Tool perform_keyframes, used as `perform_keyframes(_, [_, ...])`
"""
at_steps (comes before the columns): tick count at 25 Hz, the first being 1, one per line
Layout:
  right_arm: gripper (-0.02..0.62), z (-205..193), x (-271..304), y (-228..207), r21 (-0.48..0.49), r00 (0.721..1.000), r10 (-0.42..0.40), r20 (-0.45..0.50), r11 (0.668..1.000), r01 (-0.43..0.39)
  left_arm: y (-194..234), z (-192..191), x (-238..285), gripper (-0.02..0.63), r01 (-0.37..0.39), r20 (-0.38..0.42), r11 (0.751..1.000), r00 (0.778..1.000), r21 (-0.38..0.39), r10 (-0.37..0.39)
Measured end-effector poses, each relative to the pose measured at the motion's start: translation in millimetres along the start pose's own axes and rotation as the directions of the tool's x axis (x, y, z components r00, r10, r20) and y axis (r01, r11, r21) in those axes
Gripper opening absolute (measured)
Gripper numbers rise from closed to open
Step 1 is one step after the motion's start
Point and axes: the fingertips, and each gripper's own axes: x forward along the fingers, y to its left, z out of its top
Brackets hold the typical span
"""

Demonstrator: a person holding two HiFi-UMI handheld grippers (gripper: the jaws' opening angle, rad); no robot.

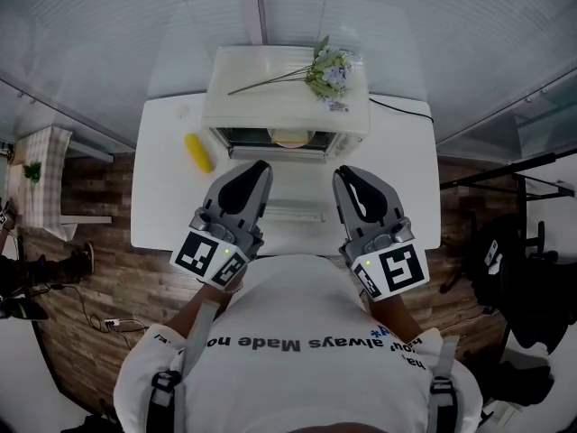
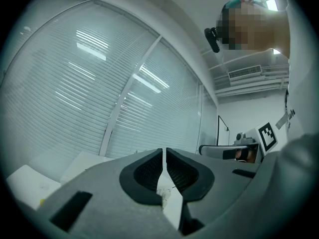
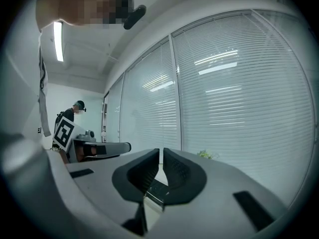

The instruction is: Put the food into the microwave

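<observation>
Left claw (image 1: 256, 168) and right claw (image 1: 348, 175) both closed on nothing, over near surface (image 1: 162, 201); corn cob (image 1: 198, 152) lies just left of open microwave (image 1: 270, 69), probably light, stiff, roll-prone, so pinch across its middle.

— How many of each?
— One microwave (image 1: 287, 93), one corn cob (image 1: 198, 152), one flower bunch (image 1: 329, 72), one counter (image 1: 162, 206).
— Inside the microwave?
— One tan food (image 1: 290, 138).
— Claws?
— Two: left claw (image 1: 260, 168), right claw (image 1: 346, 175).
</observation>
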Motion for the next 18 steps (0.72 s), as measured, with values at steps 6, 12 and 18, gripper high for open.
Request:
perform_keyframes(6, [0.026, 0.8, -2.4, -2.5, 0.001, 1.000, -0.008, -0.003, 1.000, 0.008, -2.6, 1.0, -1.3, 0.025, 0.003, -0.003, 1.000, 1.000, 0.002, -0.003])
perform_keyframes(12, [0.026, 1.4, -4.2, -4.8, 0.002, 1.000, -0.017, 0.004, 1.000, 0.017, -1.8, 0.3, -3.2, 0.025, -0.002, -0.004, 1.000, 1.000, 0.003, 0.002])
perform_keyframes(18, [0.026, -3.6, -5.3, -6.9, 0.017, 1.000, -0.018, -0.003, 1.000, 0.018, -3.4, -1.7, -2.8, 0.025, -0.001, -0.008, 1.000, 1.000, -0.005, 0.001])
